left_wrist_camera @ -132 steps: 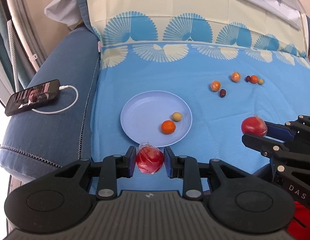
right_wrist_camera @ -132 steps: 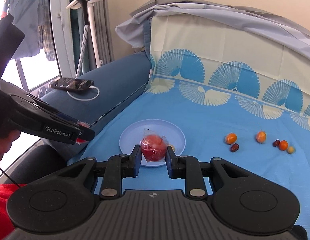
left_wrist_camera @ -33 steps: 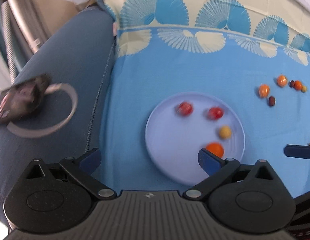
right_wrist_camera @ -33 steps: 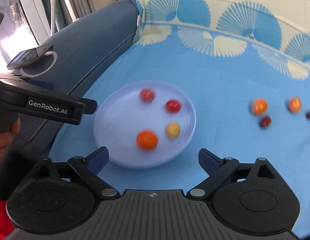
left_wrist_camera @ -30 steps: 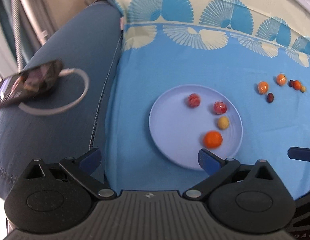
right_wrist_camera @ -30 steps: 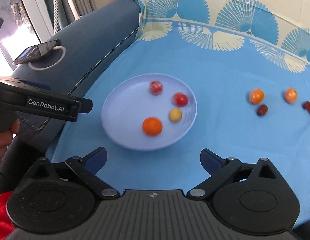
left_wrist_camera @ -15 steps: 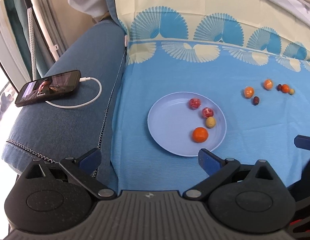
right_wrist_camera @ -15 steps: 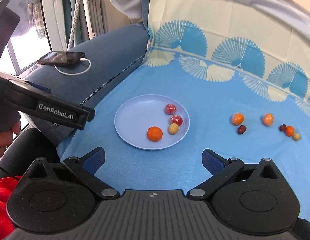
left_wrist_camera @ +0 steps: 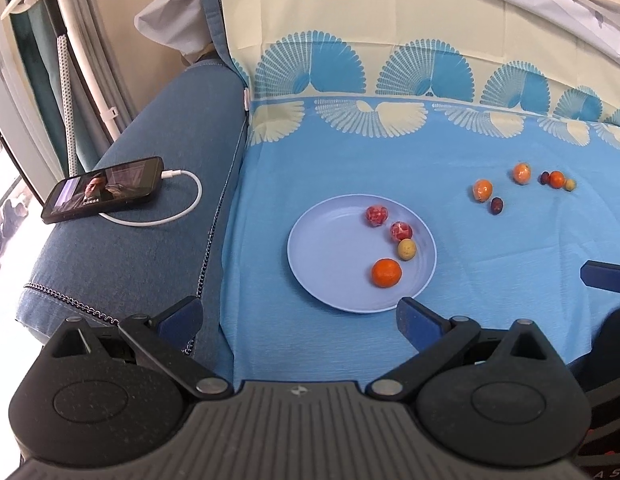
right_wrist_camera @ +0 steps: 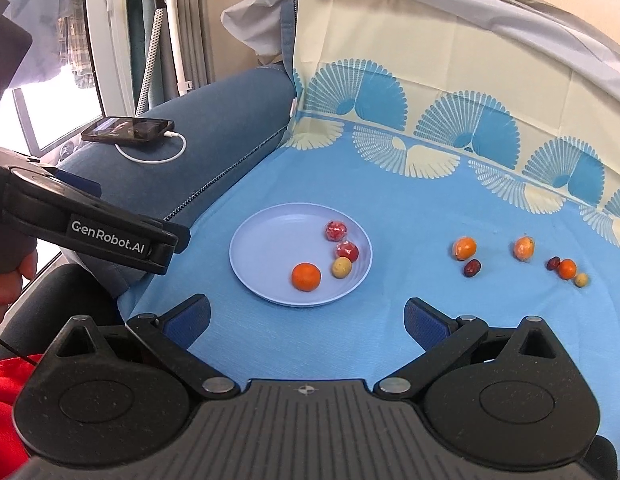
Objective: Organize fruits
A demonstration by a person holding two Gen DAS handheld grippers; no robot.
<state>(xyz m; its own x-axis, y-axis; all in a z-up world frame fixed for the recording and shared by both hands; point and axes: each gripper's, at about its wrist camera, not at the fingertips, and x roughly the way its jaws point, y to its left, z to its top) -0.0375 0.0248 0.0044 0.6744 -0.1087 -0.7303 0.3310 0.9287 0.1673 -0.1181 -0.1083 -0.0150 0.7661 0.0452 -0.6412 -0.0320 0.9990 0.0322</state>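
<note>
Hovering empty, jaws spread: right tool (right_wrist_camera: 306,318) nearer loose fruits (right_wrist_camera: 465,249) lying forward-right; left tool (left_wrist_camera: 298,314) faces plate (left_wrist_camera: 322,240).

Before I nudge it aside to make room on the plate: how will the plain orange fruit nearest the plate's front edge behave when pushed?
The round, unwrapped orange fruit will probably roll rather than slide. The light blue plate's raised rim should likely stop it rolling off. Pushed away from the front edge, it may knock the small yellowish fruit close beside it.
</note>
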